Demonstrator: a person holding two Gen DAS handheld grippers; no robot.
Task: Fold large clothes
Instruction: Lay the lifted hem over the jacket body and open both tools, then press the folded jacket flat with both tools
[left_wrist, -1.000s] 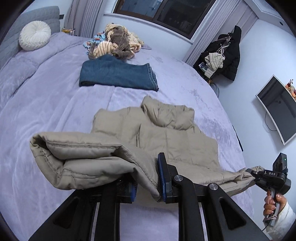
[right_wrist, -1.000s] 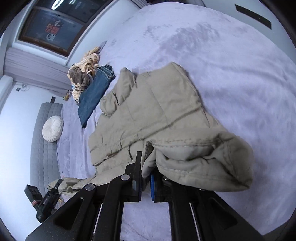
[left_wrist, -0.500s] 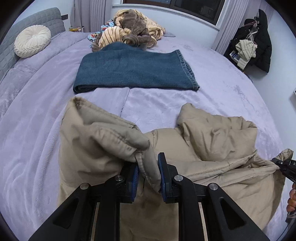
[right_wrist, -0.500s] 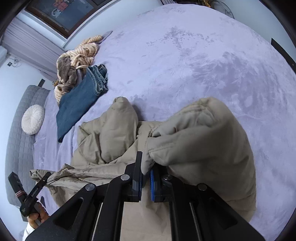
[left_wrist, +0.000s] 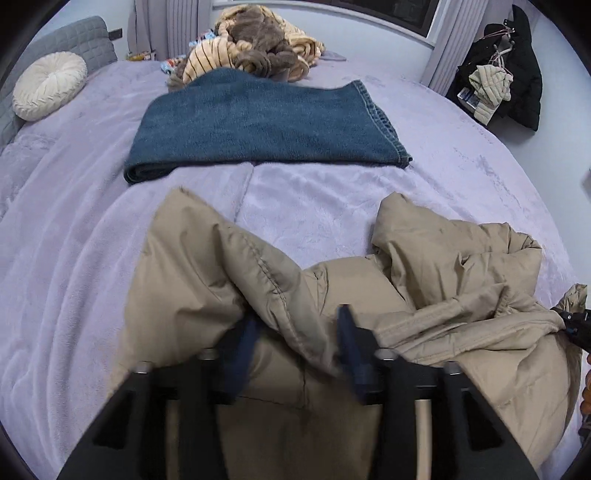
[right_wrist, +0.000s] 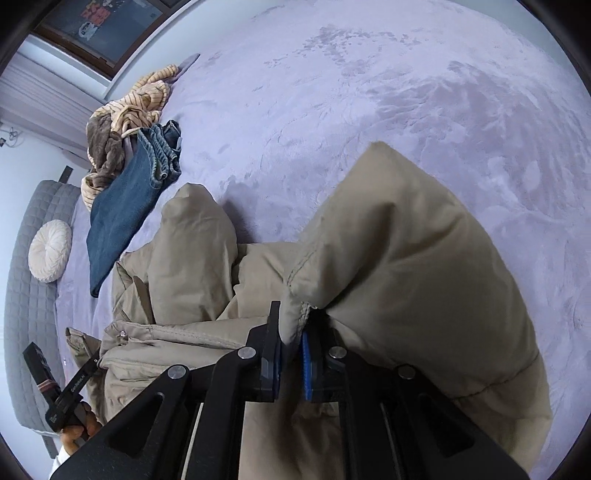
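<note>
A beige puffer jacket (left_wrist: 443, 258) lies on the lilac bed (left_wrist: 66, 266), its hem folded up over the body. My left gripper (left_wrist: 297, 321) hovers low over the left fold; its jaws are opening wide, a fabric ridge lies loose between them and the pads do not press. In the right wrist view the jacket (right_wrist: 406, 258) bulges over my right gripper (right_wrist: 291, 325), whose jaws are opening. A hem tip sits between them with a gap to the blue pad. The other gripper (right_wrist: 74, 384) appears at lower left, at the jacket's far edge.
Folded blue jeans (left_wrist: 266, 122) lie beyond the jacket, with a heap of striped and brown clothes (left_wrist: 255, 48) behind them. A round cream cushion (left_wrist: 48, 85) rests by the grey headboard (left_wrist: 74, 40). Dark coats (left_wrist: 506, 66) hang at the right wall.
Both grippers carried the jacket's hem forward and down onto its body, folding it. Both were shut on the fabric; now the left jaws stand wide and the right have parted.
</note>
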